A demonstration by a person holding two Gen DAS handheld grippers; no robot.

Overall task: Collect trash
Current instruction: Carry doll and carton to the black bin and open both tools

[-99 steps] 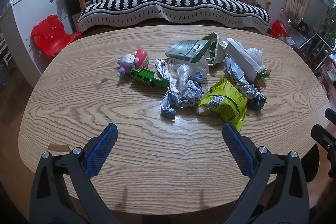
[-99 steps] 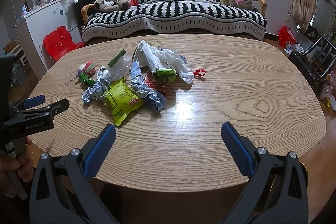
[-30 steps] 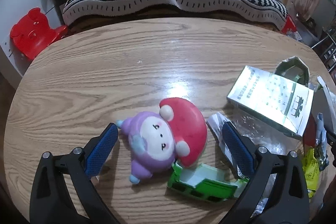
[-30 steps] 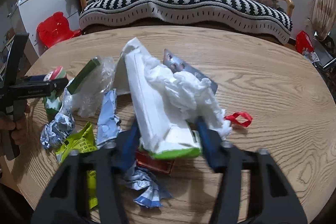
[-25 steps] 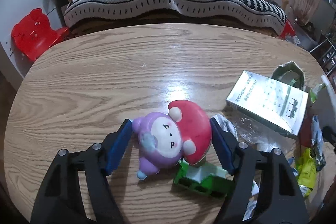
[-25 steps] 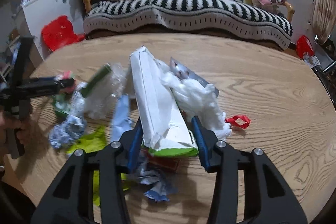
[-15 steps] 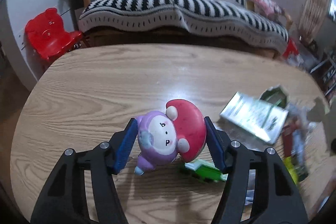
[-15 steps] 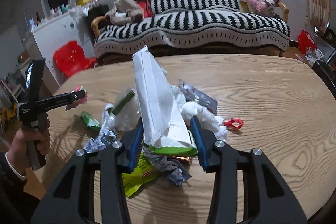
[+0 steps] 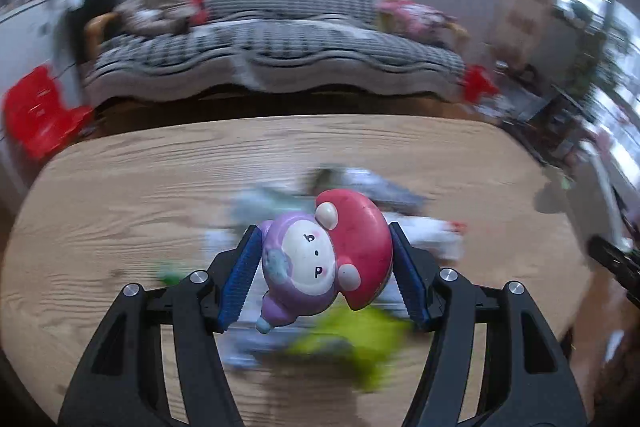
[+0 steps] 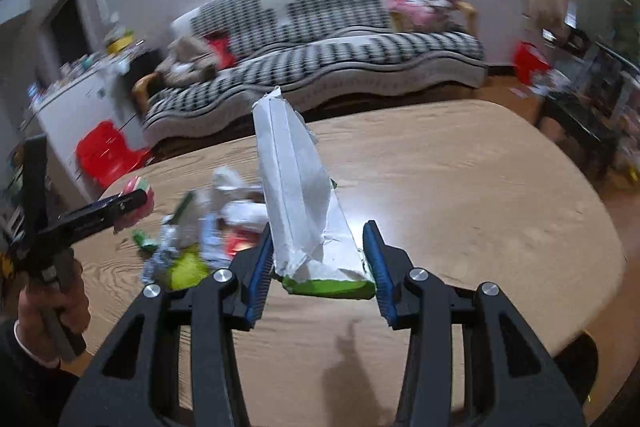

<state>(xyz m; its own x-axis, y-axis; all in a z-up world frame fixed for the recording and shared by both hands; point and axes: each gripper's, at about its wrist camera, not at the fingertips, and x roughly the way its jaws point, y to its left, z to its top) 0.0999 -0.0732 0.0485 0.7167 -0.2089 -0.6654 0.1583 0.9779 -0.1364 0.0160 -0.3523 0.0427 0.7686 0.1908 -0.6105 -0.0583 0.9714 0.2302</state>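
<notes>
Left gripper (image 9: 326, 269) clamps mushroom-cap toy (image 9: 326, 259); right gripper (image 10: 318, 267) clamps torn white carton (image 10: 304, 195), both above table (image 10: 460, 195).

B/w striped sofa (image 10: 320, 39) behind oval wood table (image 10: 480, 187); red kid's chair (image 10: 106, 151) at left, white cabinet (image 10: 76, 107) beside.

My blue-padded left tongs (image 9: 326, 271) hold a purple-and-red toy (image 9: 326, 261); my right tongs (image 10: 318, 267) a white, green-edged carton (image 10: 306, 203).

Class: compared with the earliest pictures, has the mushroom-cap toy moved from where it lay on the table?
Yes. The mushroom-cap toy is clamped in the left gripper and lifted above the table, over the blurred litter.
</notes>
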